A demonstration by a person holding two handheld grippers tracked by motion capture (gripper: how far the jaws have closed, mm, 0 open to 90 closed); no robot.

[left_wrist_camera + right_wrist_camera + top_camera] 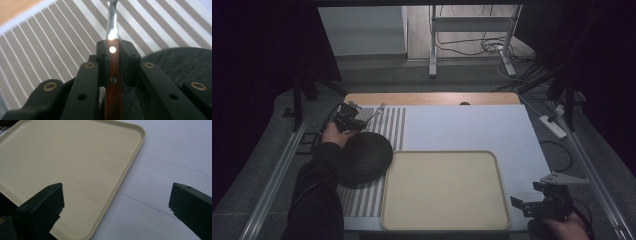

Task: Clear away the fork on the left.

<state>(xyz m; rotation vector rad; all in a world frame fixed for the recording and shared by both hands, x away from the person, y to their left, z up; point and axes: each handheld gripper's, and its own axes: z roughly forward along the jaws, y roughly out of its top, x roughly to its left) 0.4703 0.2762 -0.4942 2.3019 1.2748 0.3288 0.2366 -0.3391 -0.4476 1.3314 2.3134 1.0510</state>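
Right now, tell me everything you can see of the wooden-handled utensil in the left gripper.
The wooden-handled metal utensil has a reddish-brown handle with pale round rivets and a shiny steel shank; its working end is cut off. It is clamped between the left gripper's black fingers, pointing away over the striped grey-and-white placemat, beside the dark round woven mat.

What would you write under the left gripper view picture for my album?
Left claw shut on a wooden-handled utensil, its metal end over the striped mat, beside a dark round mat.

The high view was dim and murky (dark at both sides); close views were brighter, with glare on the metal shaft [111, 23].
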